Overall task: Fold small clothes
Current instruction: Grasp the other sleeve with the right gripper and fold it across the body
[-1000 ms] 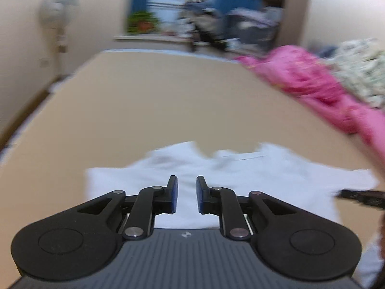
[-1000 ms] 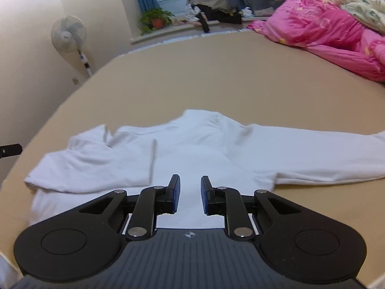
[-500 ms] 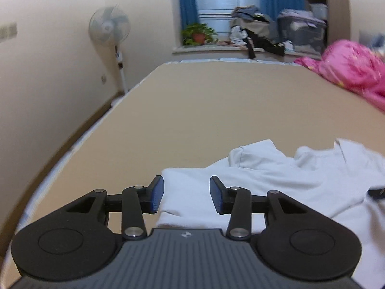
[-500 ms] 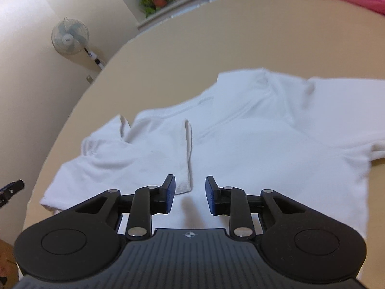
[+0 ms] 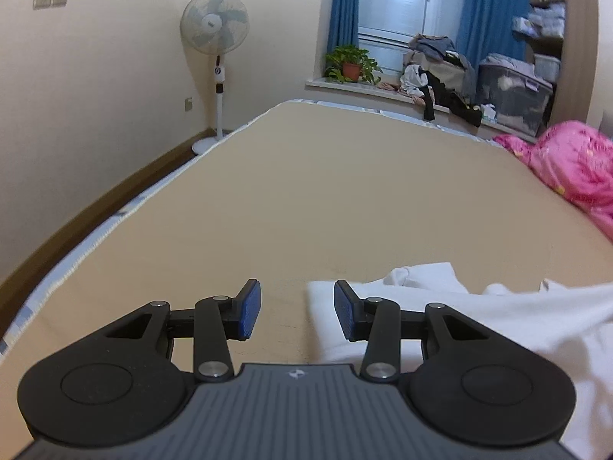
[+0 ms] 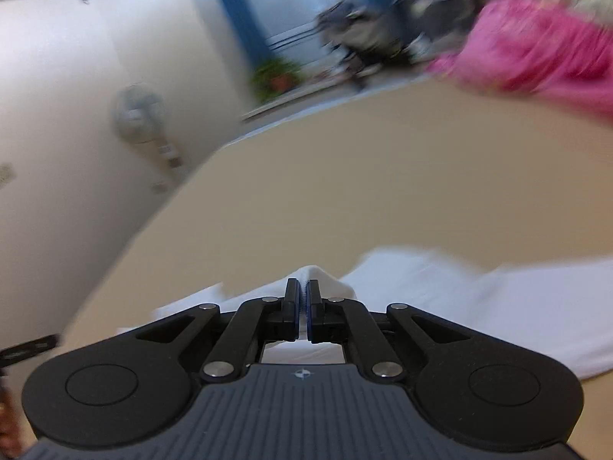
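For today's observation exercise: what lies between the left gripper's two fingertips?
In the left wrist view, the left gripper frames bare tan bed and the white shirt edge.

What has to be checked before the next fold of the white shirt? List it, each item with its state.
1. Right gripper shut on the white shirt: ok. Its jaws have just closed and a ridge of cloth is pinched between the pads.
2. Left gripper holding cloth: not ok. Its jaws stand open with the shirt's edge just inside the right-hand pad, not pressed.
3. Bed surface beyond the shirt free for the fold: ok.
4. Pink quilt away from the shirt: ok, it lies apart at the far right.
5. Shirt lying flat: cannot tell; the right wrist view is blurred and both views show only part of it.
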Available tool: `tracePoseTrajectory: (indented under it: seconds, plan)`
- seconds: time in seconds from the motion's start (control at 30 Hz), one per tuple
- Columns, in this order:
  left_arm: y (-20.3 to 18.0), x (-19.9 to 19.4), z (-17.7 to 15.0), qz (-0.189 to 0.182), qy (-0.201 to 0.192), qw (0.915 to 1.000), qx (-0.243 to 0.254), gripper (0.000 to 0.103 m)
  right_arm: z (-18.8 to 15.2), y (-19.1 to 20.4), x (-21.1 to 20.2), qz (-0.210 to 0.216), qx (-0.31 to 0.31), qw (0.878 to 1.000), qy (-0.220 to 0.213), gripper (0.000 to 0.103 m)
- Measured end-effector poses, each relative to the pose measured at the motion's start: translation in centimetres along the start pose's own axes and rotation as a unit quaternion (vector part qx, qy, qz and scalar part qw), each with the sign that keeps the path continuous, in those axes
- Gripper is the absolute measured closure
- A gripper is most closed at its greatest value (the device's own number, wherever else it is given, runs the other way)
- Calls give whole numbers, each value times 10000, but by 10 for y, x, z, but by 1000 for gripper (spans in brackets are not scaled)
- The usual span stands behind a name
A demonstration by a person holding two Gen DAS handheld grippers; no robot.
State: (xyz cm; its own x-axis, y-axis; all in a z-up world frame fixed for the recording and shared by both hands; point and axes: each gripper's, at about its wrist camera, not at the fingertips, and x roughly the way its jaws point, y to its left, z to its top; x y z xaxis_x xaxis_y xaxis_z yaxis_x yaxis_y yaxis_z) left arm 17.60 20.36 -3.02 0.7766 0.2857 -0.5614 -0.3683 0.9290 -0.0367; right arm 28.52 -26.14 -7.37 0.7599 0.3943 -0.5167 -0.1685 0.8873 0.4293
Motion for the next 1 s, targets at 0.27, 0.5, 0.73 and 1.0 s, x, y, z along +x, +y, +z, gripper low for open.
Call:
tracePoseTrajectory:
  seconds: [0.27,0.5,0.73,1.0]
  plan:
    - [-4,10,-8,-504,504,9975,4,56,-22,-82,12,-1688,183,9830,693,94]
    - [-29,38,-32,-937,1224,9872,412,56,-18,-85,11,-736,505,9950,441,79]
    - [-28,50,-40,-592,1694,9819,605,52,-31,-94,39,-1172,369,9846,1241,76]
    - [-35,50,-49,-485,1809,9770,1022,46,-25,-102,32,-1302,85,9858,1055,68]
